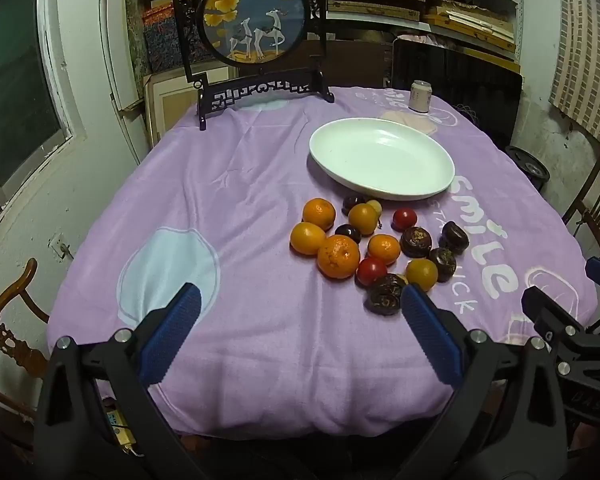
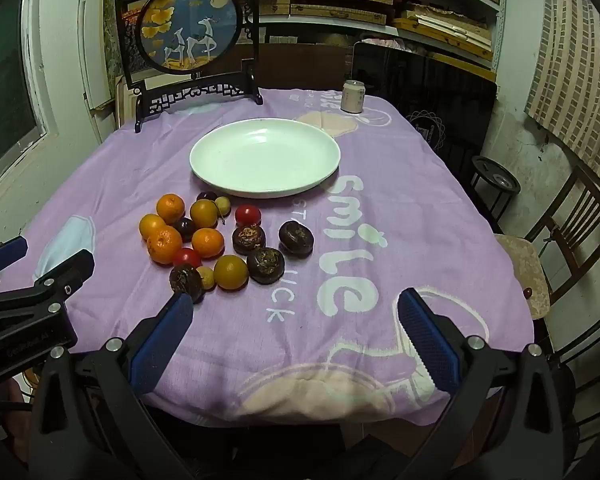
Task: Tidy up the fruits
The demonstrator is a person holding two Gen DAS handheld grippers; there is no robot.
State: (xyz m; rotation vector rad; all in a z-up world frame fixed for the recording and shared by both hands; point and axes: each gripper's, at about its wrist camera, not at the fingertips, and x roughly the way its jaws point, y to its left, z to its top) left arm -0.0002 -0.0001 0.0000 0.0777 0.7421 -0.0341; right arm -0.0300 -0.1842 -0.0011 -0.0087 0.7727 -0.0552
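Observation:
A heap of loose fruit lies on the purple cloth in front of an empty white plate [image 1: 382, 158] [image 2: 265, 156]. It holds several oranges [image 1: 338, 256] [image 2: 164, 244], two red tomatoes [image 1: 405, 218] [image 2: 247, 215], several dark brown wrinkled fruits [image 1: 416, 242] [image 2: 296, 239], dark plums [image 1: 348, 233] and small yellow fruits [image 2: 222, 204]. My left gripper [image 1: 300, 306] stands open above the near cloth, left of and short of the heap, with nothing between its fingers. My right gripper [image 2: 296, 310] is open too, right of the heap; its left finger [image 2: 168, 336] overlaps a dark fruit [image 2: 186, 280] in the picture.
A round framed deer picture on a black stand [image 1: 256, 20] [image 2: 188, 24] is at the table's back left. A drink can [image 1: 421, 96] [image 2: 353, 97] stands at the back right. Wooden chairs [image 2: 572, 236] [image 1: 8, 320] flank the table. Shelves fill the back wall.

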